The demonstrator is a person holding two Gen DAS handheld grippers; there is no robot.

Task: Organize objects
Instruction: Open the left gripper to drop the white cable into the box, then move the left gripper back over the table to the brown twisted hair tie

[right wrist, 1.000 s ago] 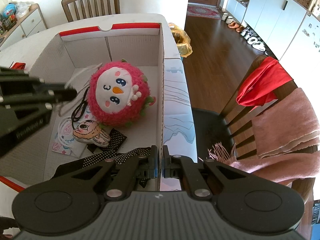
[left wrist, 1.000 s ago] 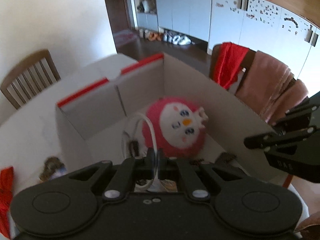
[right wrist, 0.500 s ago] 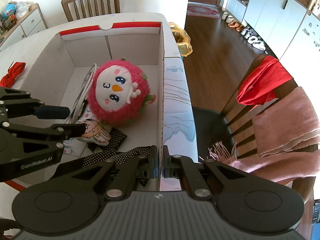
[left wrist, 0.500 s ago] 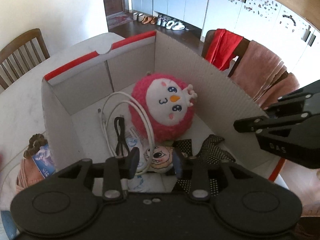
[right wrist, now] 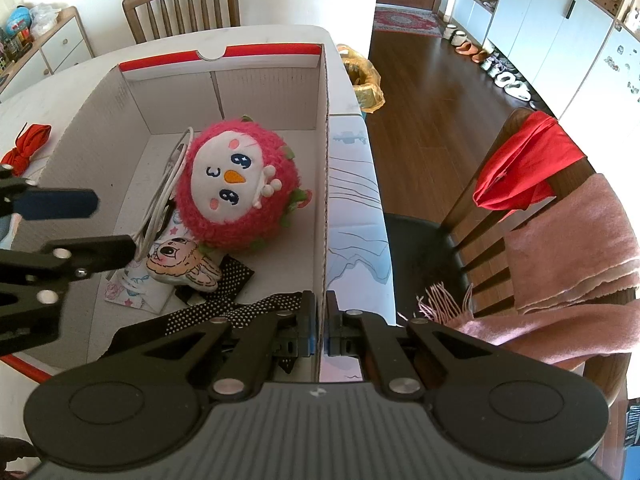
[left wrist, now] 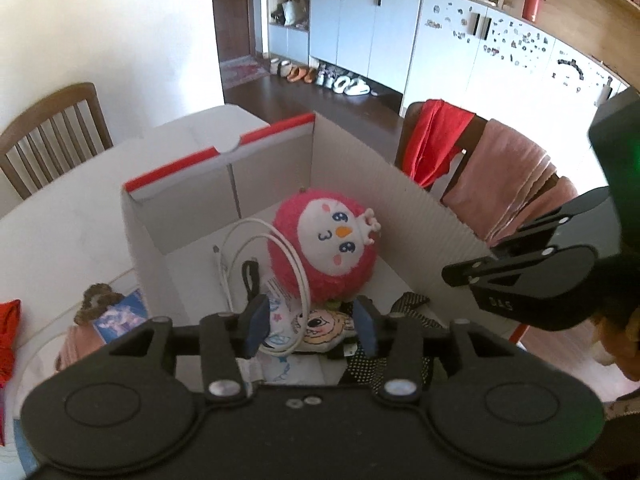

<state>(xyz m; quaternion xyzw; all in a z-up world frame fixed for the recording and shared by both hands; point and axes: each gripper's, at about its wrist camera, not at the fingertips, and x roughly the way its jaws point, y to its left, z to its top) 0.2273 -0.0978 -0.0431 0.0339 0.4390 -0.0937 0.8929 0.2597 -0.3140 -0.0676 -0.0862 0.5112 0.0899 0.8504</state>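
Seen from the left wrist, the left gripper (left wrist: 310, 330) hangs over the near end of the box (left wrist: 424, 216), its fingers (left wrist: 256, 326) spreading apart with nothing pinched between them. Below lies the white cable (left wrist: 298, 268), looped loosely on the box floor and leaning on the pink plush (left wrist: 324, 248). A black cord (left wrist: 250, 276) lies beside the cable, and a small cartoon pillow (left wrist: 320, 328) sits just under the fingers, next to a dotted cloth (left wrist: 412, 304). The right gripper (left wrist: 452, 274) reaches in from the right at the box wall. Outside the box, on the bench (left wrist: 60, 220), lie a packet (left wrist: 120, 312) and a red cloth (left wrist: 8, 332)

From the right wrist, the right gripper (right wrist: 321, 328) has its fingers (right wrist: 308, 328) pressed together on the thin right wall of the box (right wrist: 324, 184), pinching the card edge. Inside, the plush (right wrist: 240, 188) sits mid-box with the cable (right wrist: 164, 196) coiled against its left side, the pillow (right wrist: 180, 264) in front of it and the dotted cloth (right wrist: 236, 276) beside that. The left gripper (right wrist: 114, 224) enters from the left, fingers spread above the box. A chair (right wrist: 532, 216) draped with red and pink cloths stands to the right of the bench
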